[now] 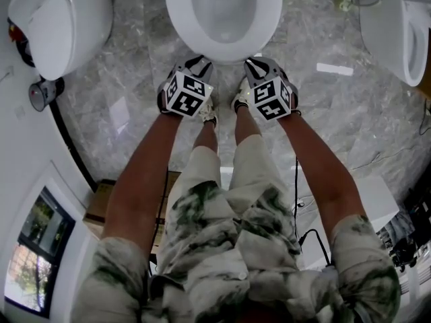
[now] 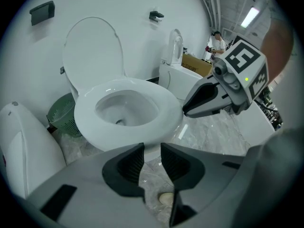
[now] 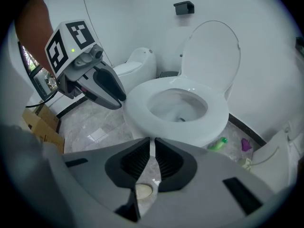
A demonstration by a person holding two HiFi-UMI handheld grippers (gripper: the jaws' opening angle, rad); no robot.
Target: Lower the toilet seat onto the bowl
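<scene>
The white toilet seat [image 1: 180, 20] lies flat on the bowl, seen from above at the top of the head view. In the gripper views the seat [image 2: 164, 106] [image 3: 140, 103] rests on the rim, and the lid [image 2: 92, 46] [image 3: 211, 51] stands upright against the wall. My left gripper [image 1: 200, 63] [image 2: 152, 150] hovers just before the bowl's front edge, open and empty. My right gripper [image 1: 254, 63] [image 3: 153, 145] hangs beside it, a narrow gap between its jaws and nothing in them. Neither touches the seat.
Another white toilet [image 1: 60, 19] stands at the left and one [image 1: 397, 25] at the right. A green basket [image 2: 64, 115] sits beside the bowl. A green bottle [image 3: 218, 144] lies on the marble floor. Cardboard boxes [image 3: 40, 127] stand behind me.
</scene>
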